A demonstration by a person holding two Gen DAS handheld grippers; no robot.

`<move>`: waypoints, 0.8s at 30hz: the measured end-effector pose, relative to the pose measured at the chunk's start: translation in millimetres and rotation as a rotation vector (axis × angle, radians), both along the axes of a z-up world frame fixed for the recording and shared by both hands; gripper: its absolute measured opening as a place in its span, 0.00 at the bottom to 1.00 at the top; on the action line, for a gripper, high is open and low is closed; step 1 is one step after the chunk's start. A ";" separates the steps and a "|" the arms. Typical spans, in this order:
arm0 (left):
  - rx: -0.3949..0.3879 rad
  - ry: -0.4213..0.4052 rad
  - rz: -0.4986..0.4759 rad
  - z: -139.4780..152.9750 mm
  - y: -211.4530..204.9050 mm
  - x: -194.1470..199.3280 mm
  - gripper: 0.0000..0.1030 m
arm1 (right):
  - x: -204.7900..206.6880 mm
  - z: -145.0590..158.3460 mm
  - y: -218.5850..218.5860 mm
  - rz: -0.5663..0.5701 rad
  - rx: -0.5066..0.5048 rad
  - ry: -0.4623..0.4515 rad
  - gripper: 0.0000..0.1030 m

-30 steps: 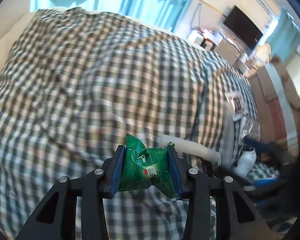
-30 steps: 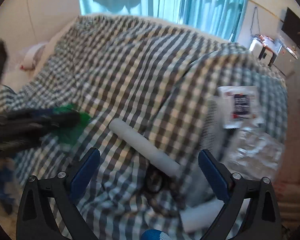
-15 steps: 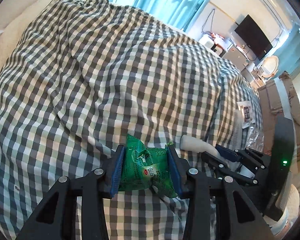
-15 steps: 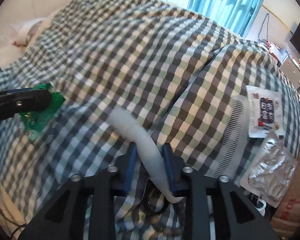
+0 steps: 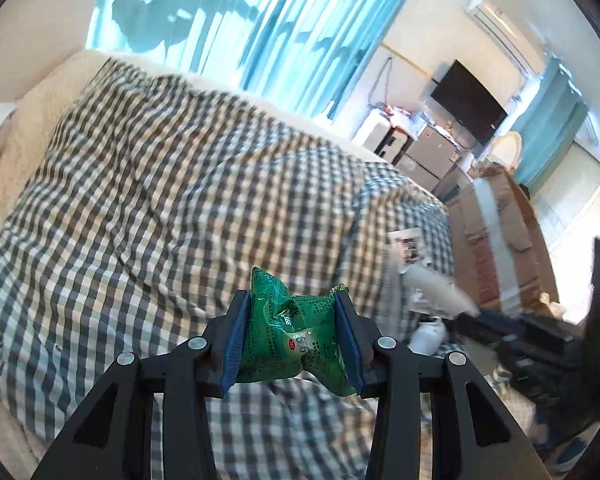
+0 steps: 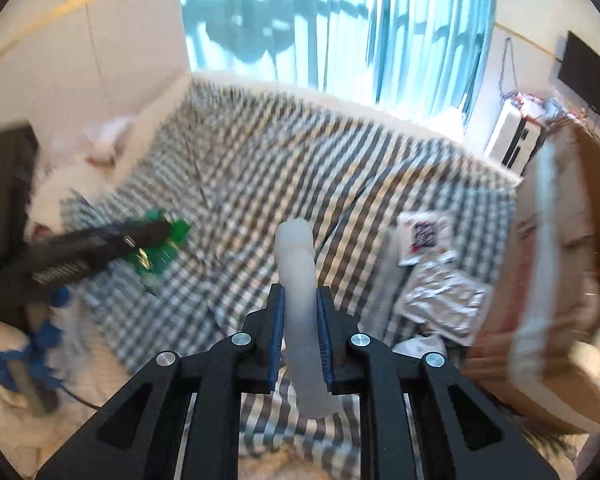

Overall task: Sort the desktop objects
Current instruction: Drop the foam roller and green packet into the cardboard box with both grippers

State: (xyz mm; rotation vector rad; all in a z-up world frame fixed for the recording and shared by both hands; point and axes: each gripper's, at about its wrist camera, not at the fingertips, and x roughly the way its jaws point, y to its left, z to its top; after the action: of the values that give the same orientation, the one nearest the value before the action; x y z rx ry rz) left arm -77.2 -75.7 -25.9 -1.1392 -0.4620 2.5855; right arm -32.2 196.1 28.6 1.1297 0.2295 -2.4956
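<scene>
My left gripper (image 5: pixel 292 336) is shut on a crumpled green snack packet (image 5: pixel 292 332) and holds it above the checked bedspread (image 5: pixel 160 208). My right gripper (image 6: pixel 300 332) is shut on a white tube (image 6: pixel 298 280), lifted off the bedspread (image 6: pixel 260 168) and pointing away from me. The left gripper with the green packet (image 6: pixel 160 248) shows at the left of the right wrist view. The tube (image 5: pixel 432 288) and the right gripper show blurred at the right of the left wrist view.
A white sachet with a dark print (image 6: pixel 424 236), a silver foil packet (image 6: pixel 440 300) and a pale comb (image 6: pixel 384 280) lie on the bedspread's right side. A cardboard box (image 6: pixel 560 272) stands at the right. Curtains (image 6: pixel 332 32) hang behind.
My right gripper has closed on the white tube and lifted it off the bedspread. Both grippers have risen and tilted up; the left still holds the green packet.
</scene>
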 end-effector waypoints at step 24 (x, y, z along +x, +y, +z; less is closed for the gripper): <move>-0.035 0.224 -0.387 121.3 320.0 -45.6 0.57 | -22.2 74.3 257.3 -0.542 -0.121 0.180 0.51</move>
State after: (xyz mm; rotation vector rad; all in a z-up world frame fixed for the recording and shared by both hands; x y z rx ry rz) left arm -122.8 244.2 95.4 -0.8370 -0.1296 2.3463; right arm -54.4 453.4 103.0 1.0193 -0.2094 -3.0372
